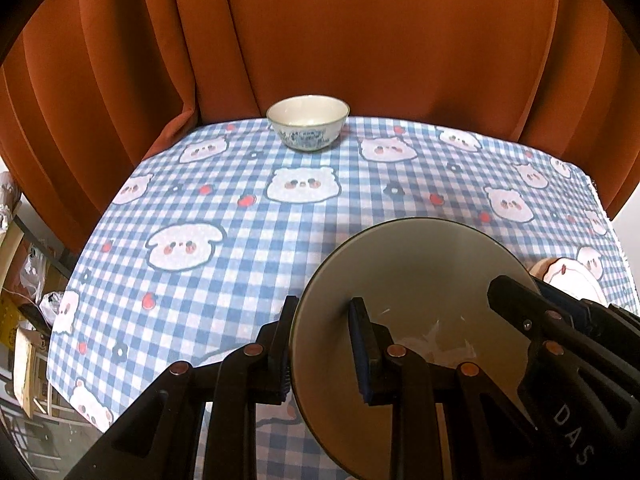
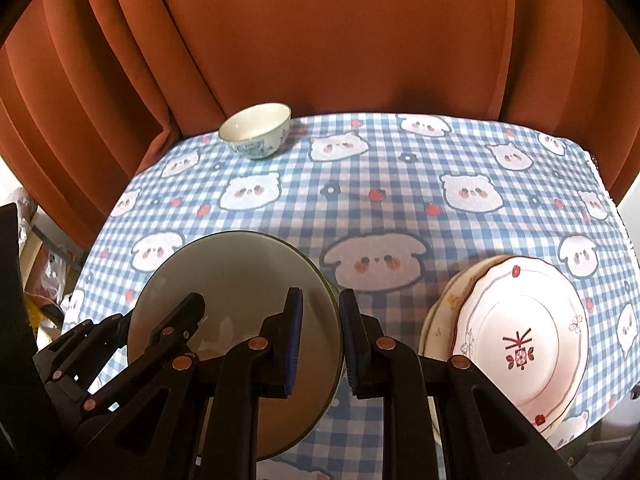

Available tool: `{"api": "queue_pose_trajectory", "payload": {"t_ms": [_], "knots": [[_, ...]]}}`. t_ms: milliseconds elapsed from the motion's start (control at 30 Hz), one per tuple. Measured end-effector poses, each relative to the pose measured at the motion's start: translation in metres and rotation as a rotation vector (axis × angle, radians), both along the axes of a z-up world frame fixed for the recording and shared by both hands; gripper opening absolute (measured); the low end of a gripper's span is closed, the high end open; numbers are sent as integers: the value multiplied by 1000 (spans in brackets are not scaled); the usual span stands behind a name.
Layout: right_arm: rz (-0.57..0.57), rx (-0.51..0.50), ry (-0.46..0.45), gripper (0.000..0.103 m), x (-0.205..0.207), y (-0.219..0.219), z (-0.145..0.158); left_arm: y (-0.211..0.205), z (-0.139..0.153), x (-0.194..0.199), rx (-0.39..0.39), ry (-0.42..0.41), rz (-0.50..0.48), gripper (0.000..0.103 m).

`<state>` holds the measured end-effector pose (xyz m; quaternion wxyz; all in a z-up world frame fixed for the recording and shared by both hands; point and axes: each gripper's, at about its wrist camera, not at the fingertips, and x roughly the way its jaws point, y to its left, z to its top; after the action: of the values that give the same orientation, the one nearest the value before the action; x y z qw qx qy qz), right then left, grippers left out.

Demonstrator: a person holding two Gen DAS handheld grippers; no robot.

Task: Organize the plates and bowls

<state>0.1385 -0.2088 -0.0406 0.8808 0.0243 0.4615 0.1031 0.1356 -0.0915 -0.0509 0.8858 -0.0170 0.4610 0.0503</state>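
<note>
Item: large plain bowl [image 2: 236, 280], carried above the checked tablecloth [image 1: 240, 240] near its front edge, left of the plate stack [image 2: 520, 332].

Risk — thin rim grips; tilt one hand and it slips or twists.

Jaws — your left gripper [image 1: 320, 344] and right gripper [image 2: 320, 344] both clamped on opposite rims.

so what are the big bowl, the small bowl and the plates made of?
Big bowl: likely glazed ceramic; smooth grey-white inside, thin dark rim, faint sheen.
Small bowl: likely porcelain; glossy white inside, blue pattern outside.
Plates: likely glazed ceramic or porcelain; shiny white, scalloped rims, red flower decals. Melamine can't be ruled out.
</note>
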Motion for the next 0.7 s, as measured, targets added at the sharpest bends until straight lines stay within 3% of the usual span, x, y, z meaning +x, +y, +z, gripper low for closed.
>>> {"api": "queue_pose_trajectory", "payload": {"t_ms": [700], "knots": [[-28,-19,77,23,24,-2,-42,-5,-35,22,18,68,-38,23]]}}
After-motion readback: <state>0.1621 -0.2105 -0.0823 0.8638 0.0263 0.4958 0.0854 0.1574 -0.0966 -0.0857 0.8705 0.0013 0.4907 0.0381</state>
